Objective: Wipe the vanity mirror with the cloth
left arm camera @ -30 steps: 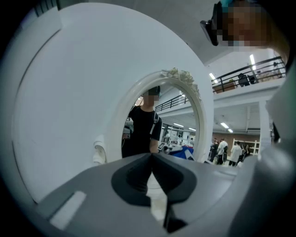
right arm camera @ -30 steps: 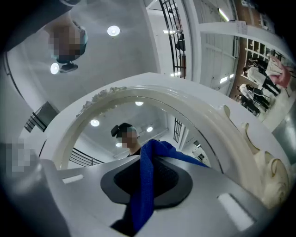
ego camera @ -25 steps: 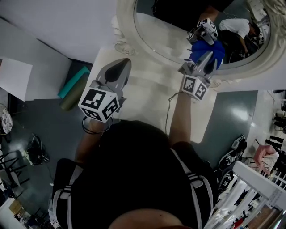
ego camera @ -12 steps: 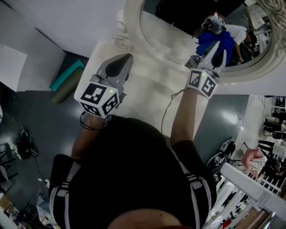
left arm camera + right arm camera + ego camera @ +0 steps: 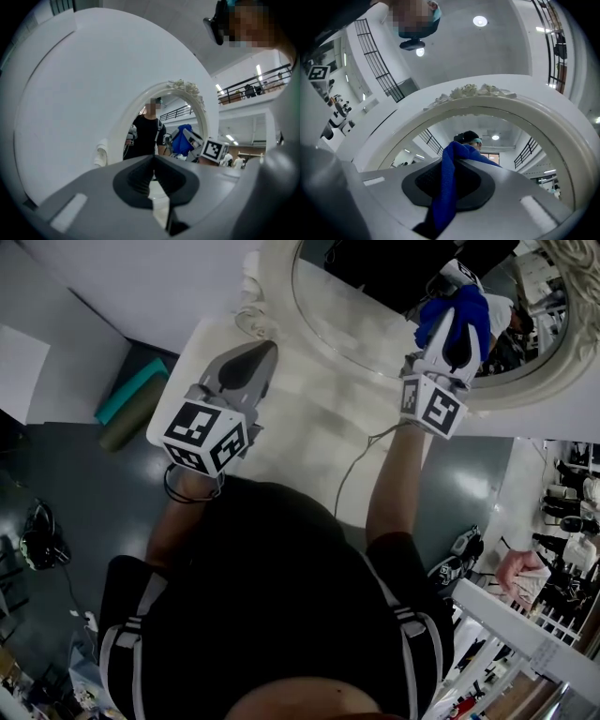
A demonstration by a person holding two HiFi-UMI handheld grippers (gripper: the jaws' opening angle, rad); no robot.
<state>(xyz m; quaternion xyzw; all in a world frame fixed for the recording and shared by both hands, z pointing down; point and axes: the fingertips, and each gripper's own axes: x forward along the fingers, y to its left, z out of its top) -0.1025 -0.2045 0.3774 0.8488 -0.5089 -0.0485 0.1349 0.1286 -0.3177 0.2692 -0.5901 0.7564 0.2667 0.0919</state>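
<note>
I am holding the right gripper [image 5: 454,332] up at the lower right of the oval vanity mirror [image 5: 361,306], because that is where the blue cloth [image 5: 472,307] has to meet the glass; from the head view the cloth appears to be touching the pane just inside the ornate white frame [image 5: 272,306], though I cannot confirm contact. In the right gripper view its jaws are pinching the cloth [image 5: 444,192] tightly between the pads, with a fold bunching out beyond the tips so that fabric, not metal, faces the mirror. I am parking the left gripper [image 5: 255,367] low over the white vanity top [image 5: 309,437], well apart from the glass, I judge to leave the wiping side free; its jaws are pressed together at the tips and are gripping nothing. I judge the wiping to be under way.
</note>
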